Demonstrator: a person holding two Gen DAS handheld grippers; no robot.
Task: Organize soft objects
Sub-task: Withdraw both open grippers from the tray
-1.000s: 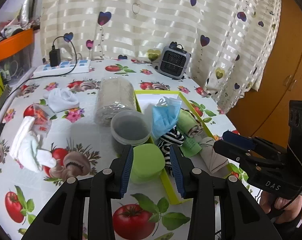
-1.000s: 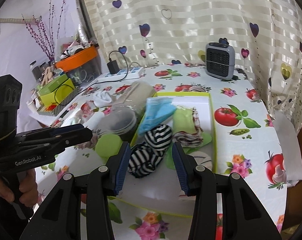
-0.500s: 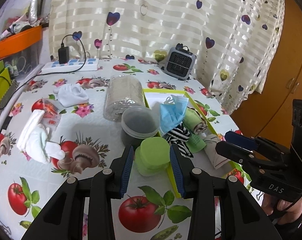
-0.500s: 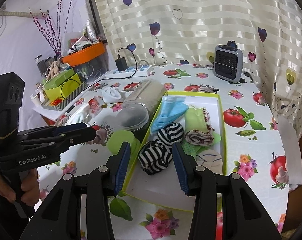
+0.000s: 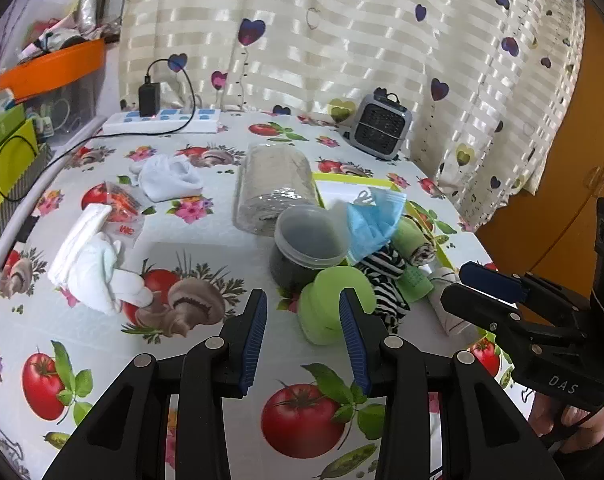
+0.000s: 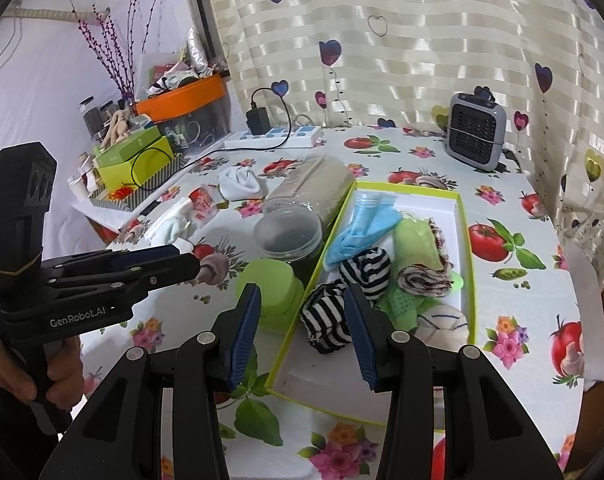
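A yellow-green tray (image 6: 463, 264) holds a blue face mask (image 6: 361, 228), striped black-and-white socks (image 6: 333, 312), a green rolled cloth (image 6: 417, 240), a green sock and a white rolled sock. A green sponge (image 5: 331, 306) lies on the table just left of the tray. My left gripper (image 5: 302, 328) is open and empty, just in front of the sponge. My right gripper (image 6: 302, 324) is open and empty over the tray's near left corner. White socks (image 5: 90, 264) and a white cloth (image 5: 170, 178) lie on the left.
A clear jar with a dark filling (image 5: 307, 244) and a wrapped grey roll (image 5: 276, 188) stand left of the tray. A small heater (image 5: 381, 126) and a power strip (image 5: 162, 120) are at the back. Boxes and an orange bin (image 6: 182, 98) crowd the left side.
Both grippers have drawn back toward the near table edge and stay open. The left one has shifted left, so the green sponge no longer sits between its fingers.
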